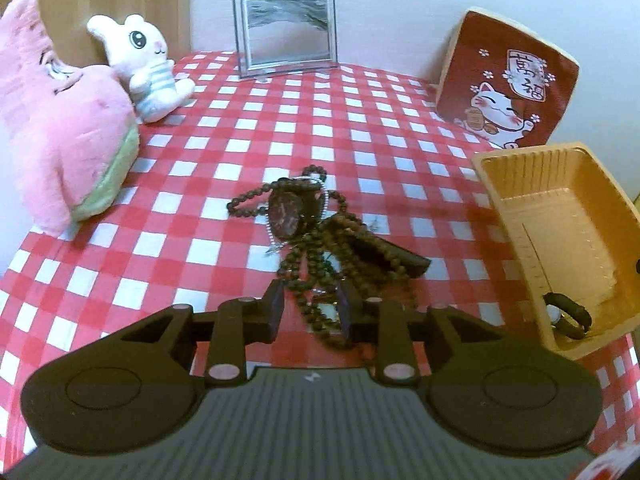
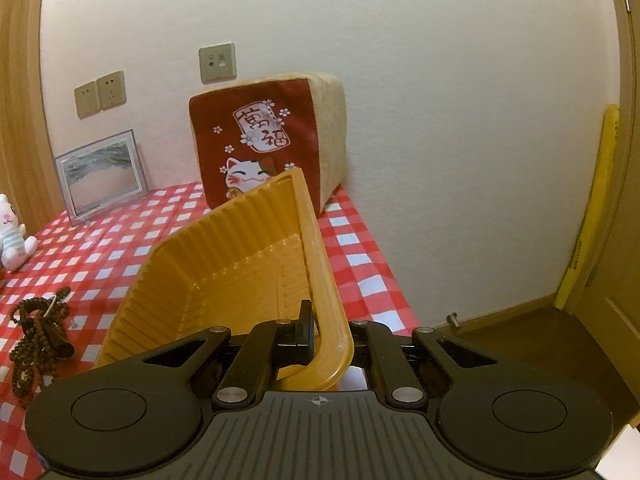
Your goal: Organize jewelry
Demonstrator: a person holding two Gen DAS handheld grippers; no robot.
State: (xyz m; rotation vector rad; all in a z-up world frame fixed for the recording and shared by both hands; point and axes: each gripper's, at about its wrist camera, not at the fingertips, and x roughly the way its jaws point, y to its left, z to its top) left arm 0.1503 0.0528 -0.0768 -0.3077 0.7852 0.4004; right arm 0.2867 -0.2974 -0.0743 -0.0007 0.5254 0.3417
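Beads [image 1: 320,248] lie tangled just beyond the left gripper [image 1: 310,306], whose jaws stand part open and empty. Lifting one strand could drag the whole heap along. The right gripper [image 2: 316,332] is clamped on the tray [image 2: 224,264] rim, tilting it; the watch [image 1: 568,314] inside could slide out. Cloth [image 1: 248,128] beyond is clear to the frame [image 1: 286,32]; its right edge is close.

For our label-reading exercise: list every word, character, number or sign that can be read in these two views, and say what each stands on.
"萬福": on the white tag printed on the red cushion, above its lucky cat.
Small logo mark on the left gripper body: too small to read.
Crosshair sign on the right gripper body: a symbol, no text.
Dark print on the yellow strip by the door: too blurred to read.
Wall sockets: no legible text.
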